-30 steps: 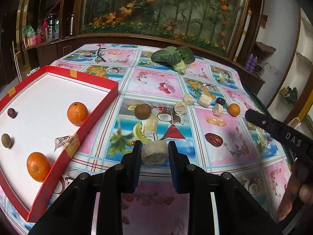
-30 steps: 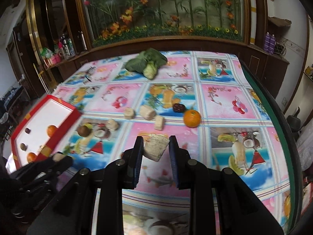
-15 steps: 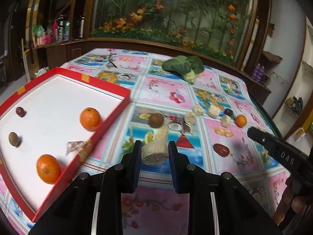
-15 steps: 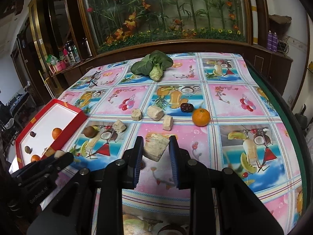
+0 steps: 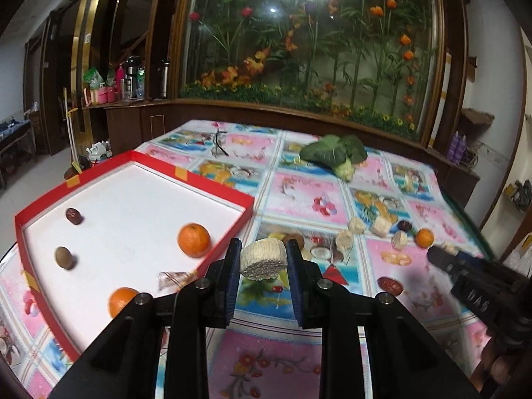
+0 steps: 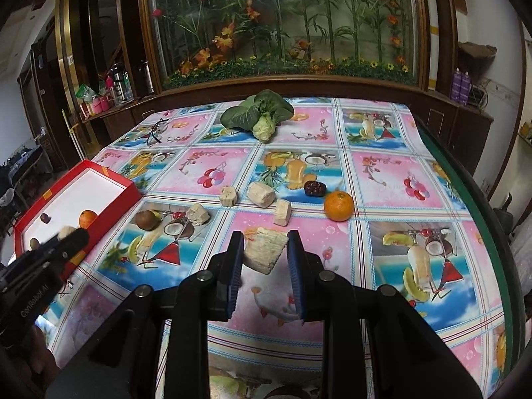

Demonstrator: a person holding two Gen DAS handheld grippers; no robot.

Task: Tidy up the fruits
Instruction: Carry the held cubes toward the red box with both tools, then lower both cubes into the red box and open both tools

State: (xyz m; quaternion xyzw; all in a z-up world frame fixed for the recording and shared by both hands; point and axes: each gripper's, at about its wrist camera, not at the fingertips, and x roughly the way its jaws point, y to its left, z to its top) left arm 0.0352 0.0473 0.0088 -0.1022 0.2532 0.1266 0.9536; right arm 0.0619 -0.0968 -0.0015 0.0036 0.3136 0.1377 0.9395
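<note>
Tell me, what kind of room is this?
Probably a living or dining room in a home. A big glass case of flowers lines the wall, flasks stand on a wooden counter, and the table wears a fruit-print cloth.

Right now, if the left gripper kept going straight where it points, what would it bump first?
Probably the tablecloth near the kiwi, just right of the red tray; depth is hard to judge. The left gripper already holds a pale chunk.

Right gripper (image 5: 442,259) side, left wrist view: "DAS" in pale letters on the black body.
Left gripper (image 6: 71,234) side, right wrist view: "GenRobot.AI" in pale letters along the black body.
</note>
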